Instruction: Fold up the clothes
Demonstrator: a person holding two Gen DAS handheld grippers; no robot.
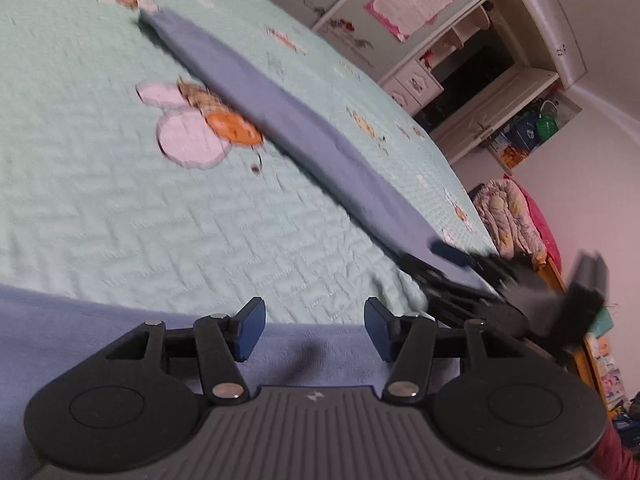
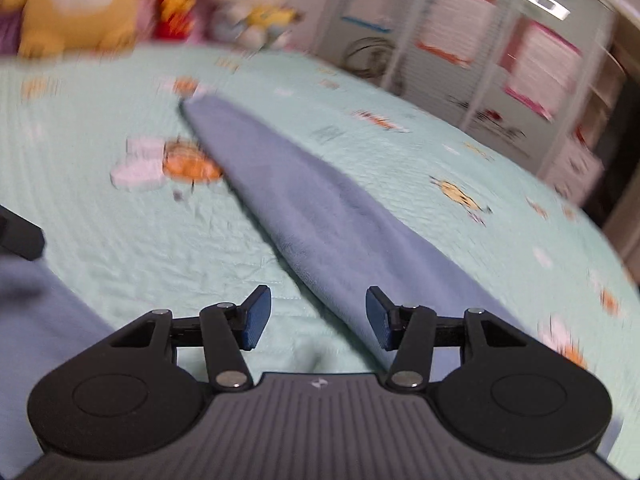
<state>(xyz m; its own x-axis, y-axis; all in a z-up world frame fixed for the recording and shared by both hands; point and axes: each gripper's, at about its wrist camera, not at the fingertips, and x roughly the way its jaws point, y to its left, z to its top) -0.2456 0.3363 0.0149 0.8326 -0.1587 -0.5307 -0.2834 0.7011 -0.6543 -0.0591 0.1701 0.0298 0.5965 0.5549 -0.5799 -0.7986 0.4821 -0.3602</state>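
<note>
A blue-grey garment lies on the bed. One long narrow part (image 1: pixel 304 120) runs diagonally from the far left to the near right. A wider part (image 1: pixel 100 328) lies under my left gripper (image 1: pixel 315 328), which is open, its blue pads apart with nothing pressed between them. In the right wrist view the same long part (image 2: pixel 320 216) runs down toward my right gripper (image 2: pixel 317 318). That gripper is open too, and the cloth's near end lies flat by its right pad. The left wrist view shows the right gripper (image 1: pixel 440 268), blurred, at that end.
A mint-green quilted bedspread (image 1: pixel 120 200) with cartoon prints covers the bed. Plush toys (image 2: pixel 80 4) sit at its far end. A white wardrobe and desk unit (image 1: pixel 480 92) stands past the bed's right edge. A padded jacket (image 1: pixel 508 216) is heaped beside the bed.
</note>
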